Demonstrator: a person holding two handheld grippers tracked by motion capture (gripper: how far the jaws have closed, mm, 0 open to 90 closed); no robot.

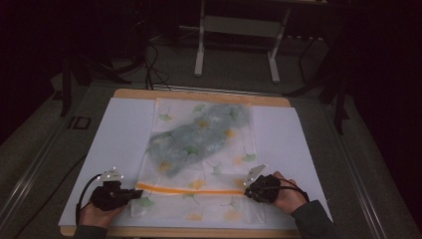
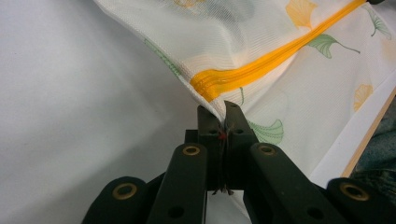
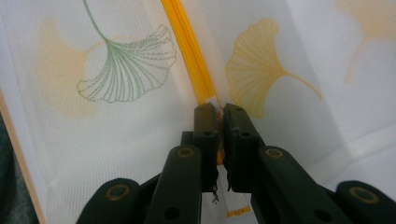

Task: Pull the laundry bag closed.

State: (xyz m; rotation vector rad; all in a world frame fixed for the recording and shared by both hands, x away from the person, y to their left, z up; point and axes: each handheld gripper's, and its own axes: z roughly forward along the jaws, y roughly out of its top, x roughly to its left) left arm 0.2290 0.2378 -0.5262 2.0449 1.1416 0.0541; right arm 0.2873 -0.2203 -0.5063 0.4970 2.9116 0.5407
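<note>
- While both hands rest at its near edge, the table (image 1: 124,94) carries a white sheet (image 1: 119,134) that covers most of its wooden top, and this sheet serves as the landmark for everything else.
- On the middle of the sheet lies a mesh bag (image 1: 219,149), white with green and yellow leaf prints, running from the sheet's far edge to its near edge.
- Inside the bag, over the far half of the sheet, sits a grey-blue cloth (image 1: 199,137), seen dimly through the mesh.
- Across the bag, toward the sheet's near edge, runs an orange zipper (image 1: 191,189), stretched straight between the two grippers.
- At the sheet's near left corner, the left gripper (image 1: 134,192) has its jaws pinched tight on the bag's corner, right at the zipper's left end (image 2: 233,79); the mesh rises slightly there.
- Near the sheet's near right side, the right gripper (image 1: 247,188) is clamped on the zipper's other end (image 3: 196,74), its jaws closed narrowly over the white tab where the orange band ends.
- Beyond the sheet, a strip of the wooden edge (image 2: 369,135) shows.
</note>
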